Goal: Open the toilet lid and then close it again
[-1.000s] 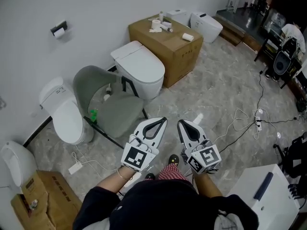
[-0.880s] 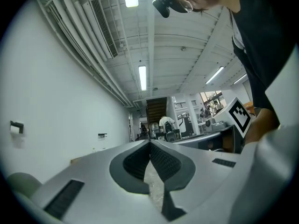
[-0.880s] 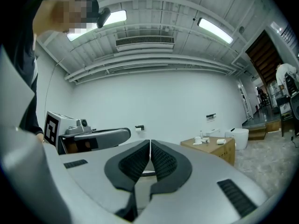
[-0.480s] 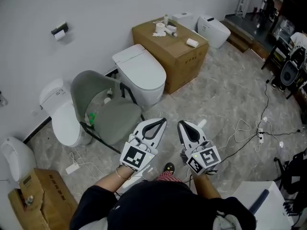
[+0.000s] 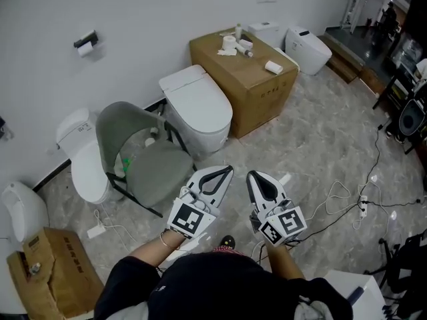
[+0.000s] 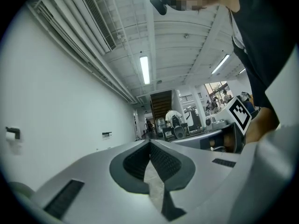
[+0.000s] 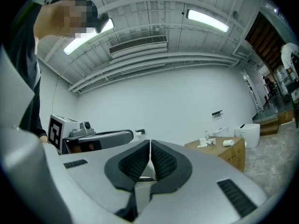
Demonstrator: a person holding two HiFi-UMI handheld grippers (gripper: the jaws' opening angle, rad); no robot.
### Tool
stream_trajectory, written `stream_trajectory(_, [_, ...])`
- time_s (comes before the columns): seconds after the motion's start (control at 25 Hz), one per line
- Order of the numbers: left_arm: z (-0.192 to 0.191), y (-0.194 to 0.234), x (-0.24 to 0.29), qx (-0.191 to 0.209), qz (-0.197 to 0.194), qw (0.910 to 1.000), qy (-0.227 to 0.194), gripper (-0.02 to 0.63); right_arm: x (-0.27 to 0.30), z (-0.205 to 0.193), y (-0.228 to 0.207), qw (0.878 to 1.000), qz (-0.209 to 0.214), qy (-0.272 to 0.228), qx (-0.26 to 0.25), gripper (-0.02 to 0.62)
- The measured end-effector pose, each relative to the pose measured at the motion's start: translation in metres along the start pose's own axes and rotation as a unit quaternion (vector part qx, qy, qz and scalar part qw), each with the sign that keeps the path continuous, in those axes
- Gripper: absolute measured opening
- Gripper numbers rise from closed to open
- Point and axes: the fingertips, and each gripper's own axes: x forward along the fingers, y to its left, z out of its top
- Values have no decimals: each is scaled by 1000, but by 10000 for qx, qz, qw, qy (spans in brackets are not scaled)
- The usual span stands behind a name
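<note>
The toilet (image 5: 200, 109), lid (image 5: 193, 93) down, sits slightly lower in the head view than a second ago, its left flank hidden behind the grey chair (image 5: 137, 155). The left gripper (image 5: 224, 171) and right gripper (image 5: 251, 176) keep their side-by-side pose, fingers (image 6: 133, 164) closed on nothing, near of the lid and well apart from it.

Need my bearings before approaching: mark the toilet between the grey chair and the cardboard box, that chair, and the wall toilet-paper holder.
toilet (image 5: 198, 102), head view, middle of its closed lid.
grey chair (image 5: 155, 167), head view, on the seat.
toilet-paper holder (image 5: 85, 44), head view, on the roll.
</note>
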Motion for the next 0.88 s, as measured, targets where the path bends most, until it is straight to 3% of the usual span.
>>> stream_trajectory(0.36, [-9,4,40,6,243,9996,145,4,11,-5,-40,9993,366,87,55,21])
stream_trajectory(0.88, [-17,24,50,-355,549,9979,13,5,25,-5,-46,9978,622,54,205,21])
